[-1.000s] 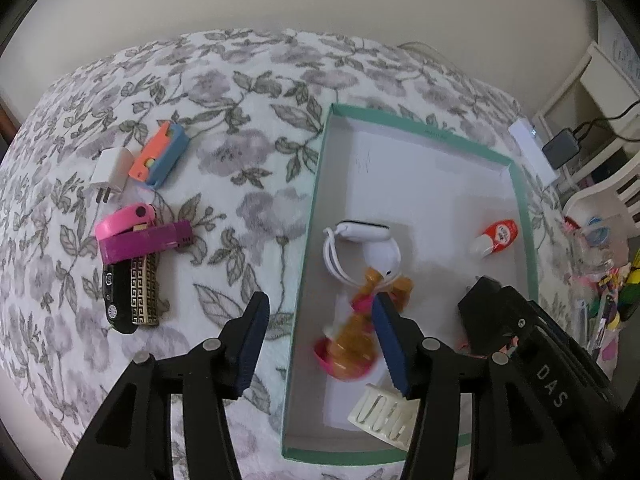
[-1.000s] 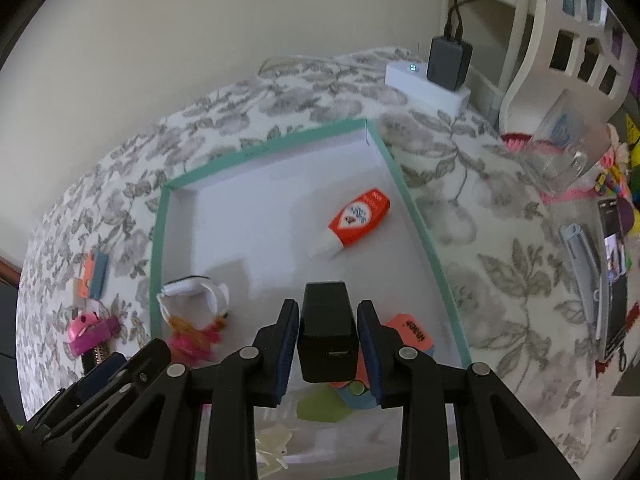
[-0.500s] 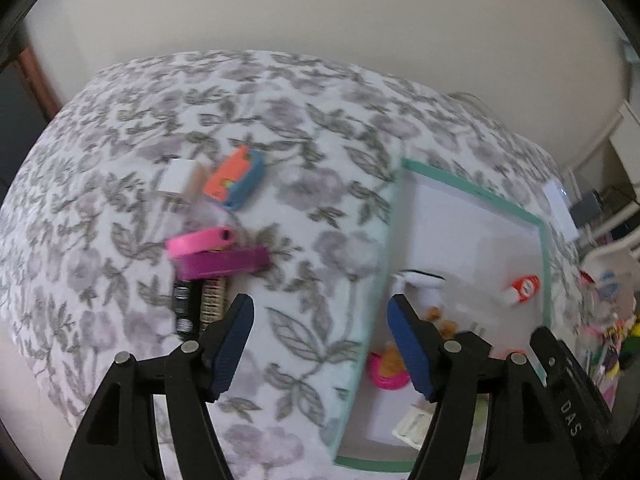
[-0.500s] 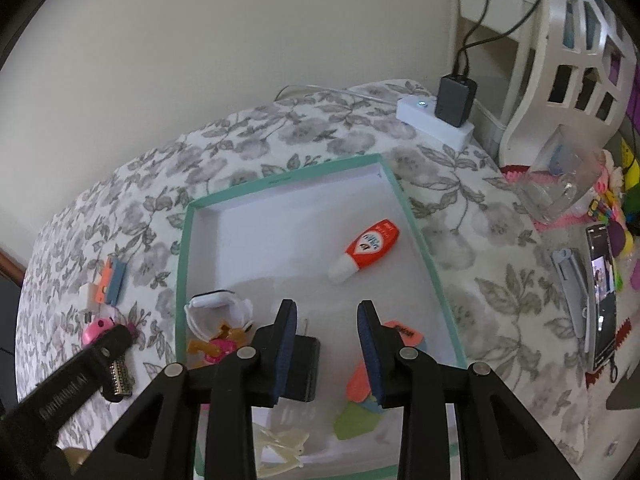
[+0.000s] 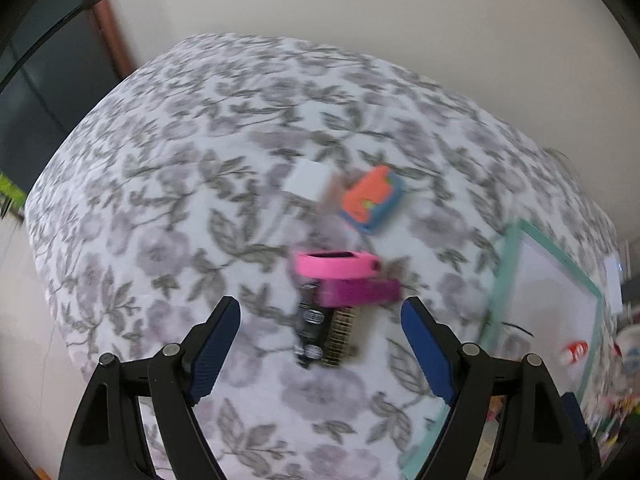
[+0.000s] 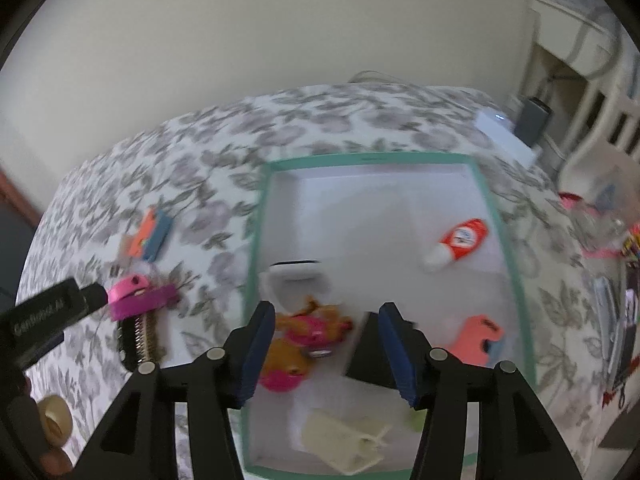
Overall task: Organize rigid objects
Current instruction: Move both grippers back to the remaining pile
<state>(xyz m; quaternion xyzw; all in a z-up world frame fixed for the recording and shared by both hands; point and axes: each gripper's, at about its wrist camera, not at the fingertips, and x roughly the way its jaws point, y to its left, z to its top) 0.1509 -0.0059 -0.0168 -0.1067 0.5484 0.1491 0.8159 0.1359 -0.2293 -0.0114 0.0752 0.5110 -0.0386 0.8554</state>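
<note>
My left gripper [image 5: 319,305] hangs over the flowered bedspread, its jaws opening wide with nothing held. Just beyond it lie a pink band [image 5: 336,266], a magenta piece [image 5: 360,292] and a black-and-gold item [image 5: 324,334]. Farther off are a white charger [image 5: 310,180] and an orange-blue item [image 5: 370,198]. My right gripper [image 6: 326,312] is over the teal-rimmed box [image 6: 256,240], its jaws opening. A black charger block [image 6: 366,360] lies in the box beside the right finger, free of the pads. The box also holds an orange-pink toy [image 6: 304,332], a white band [image 6: 298,276] and a red-white bottle [image 6: 460,242].
A salmon item [image 6: 478,338] and a cream clip [image 6: 348,440] lie at the near end of the box. A white power strip [image 6: 502,130] with a grey adapter [image 6: 532,118], a clear cup [image 6: 596,216] and a phone [image 6: 624,328] are to the right. A gold roll [image 6: 54,420] lies at the lower left.
My right gripper has let the black charger block go inside the box and spread its jaws. My left gripper has swung left from the box to the items on the bedspread, opening wider.
</note>
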